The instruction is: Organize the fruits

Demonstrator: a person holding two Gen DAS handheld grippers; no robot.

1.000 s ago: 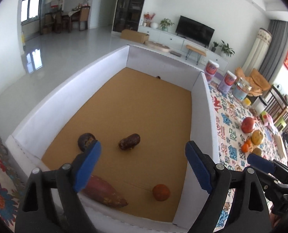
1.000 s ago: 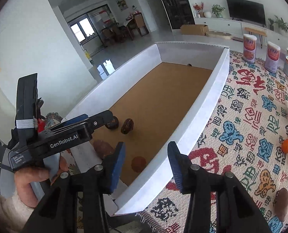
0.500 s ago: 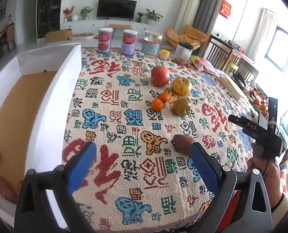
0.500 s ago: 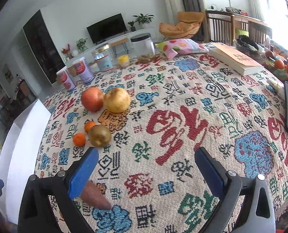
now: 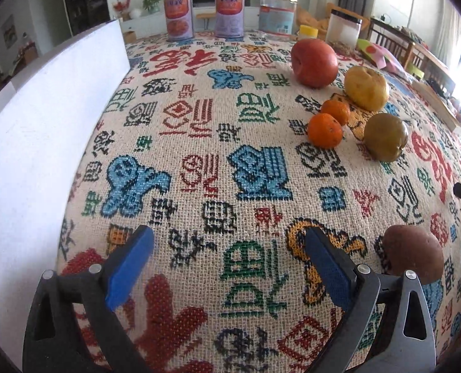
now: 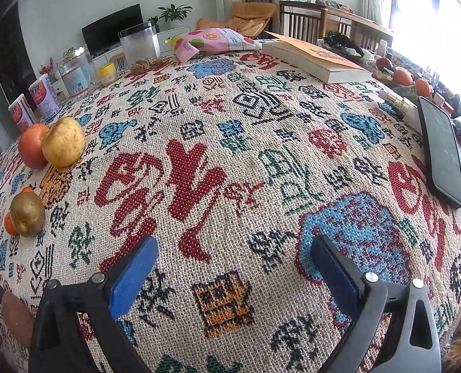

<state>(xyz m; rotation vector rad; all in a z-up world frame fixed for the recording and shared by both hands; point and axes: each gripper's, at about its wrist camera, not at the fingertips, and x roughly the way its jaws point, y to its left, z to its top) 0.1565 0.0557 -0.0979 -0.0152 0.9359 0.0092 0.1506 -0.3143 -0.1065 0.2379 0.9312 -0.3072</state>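
My patterned cloth [image 5: 199,130] spreads below; the white box wall [image 5: 44,130] sits at nine o'clock. The sweet potato [image 5: 412,253] lies at four o'clock, its long axis unclear. My left gripper [image 5: 229,267] has just been widening; my right gripper [image 6: 233,267] gapes, both empty.

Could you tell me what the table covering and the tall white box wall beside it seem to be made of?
The table covering looks like coarse woven fabric, matte: the weave grid shows in every character. The white box wall appears to be smooth, matte paperboard or foam board; which one is unclear.
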